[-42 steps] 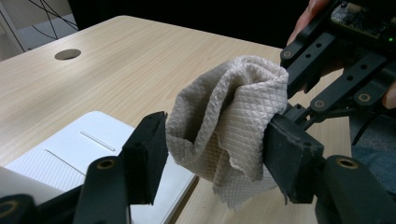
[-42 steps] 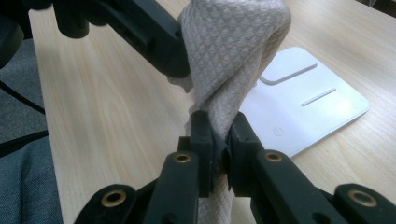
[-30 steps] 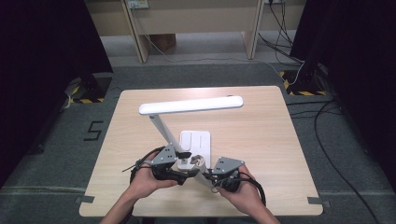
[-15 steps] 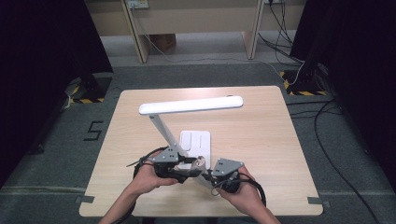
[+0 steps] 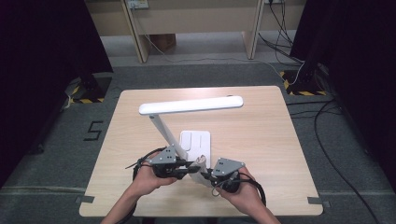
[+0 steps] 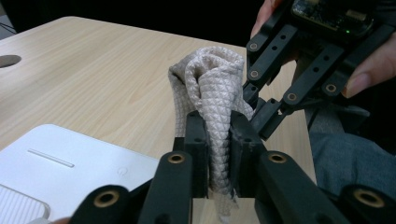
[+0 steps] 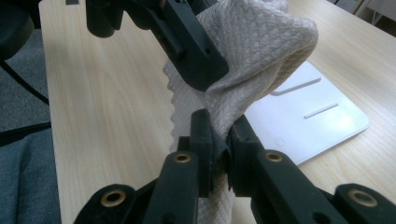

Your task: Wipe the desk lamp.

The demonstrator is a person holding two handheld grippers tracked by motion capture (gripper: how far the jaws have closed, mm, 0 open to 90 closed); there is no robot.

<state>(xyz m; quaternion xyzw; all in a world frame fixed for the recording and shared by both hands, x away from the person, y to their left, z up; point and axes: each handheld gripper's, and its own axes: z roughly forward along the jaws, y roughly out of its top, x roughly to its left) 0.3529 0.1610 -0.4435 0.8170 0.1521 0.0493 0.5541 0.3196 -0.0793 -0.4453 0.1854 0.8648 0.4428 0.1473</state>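
A beige, waffle-textured cloth (image 6: 212, 88) hangs bunched between both grippers above the table's front edge. My left gripper (image 6: 218, 125) has just been closing, and its pads now pinch a fold of the cloth. My right gripper (image 7: 219, 128) is shut on a lower part of the same cloth (image 7: 266, 51). In the high view the two grippers meet tip to tip, the left gripper (image 5: 192, 167) beside the right gripper (image 5: 208, 176), with the cloth (image 5: 202, 160) small between them.
A white desk lamp stands mid-table, with its long head (image 5: 191, 105) held level above its flat base (image 5: 196, 141) just beyond the grippers. The wooden table (image 5: 261, 140) has bare room to the right and left. Cables lie on the floor at right.
The left gripper's jaws have closed onto the cloth. Both hands have stayed where they were.
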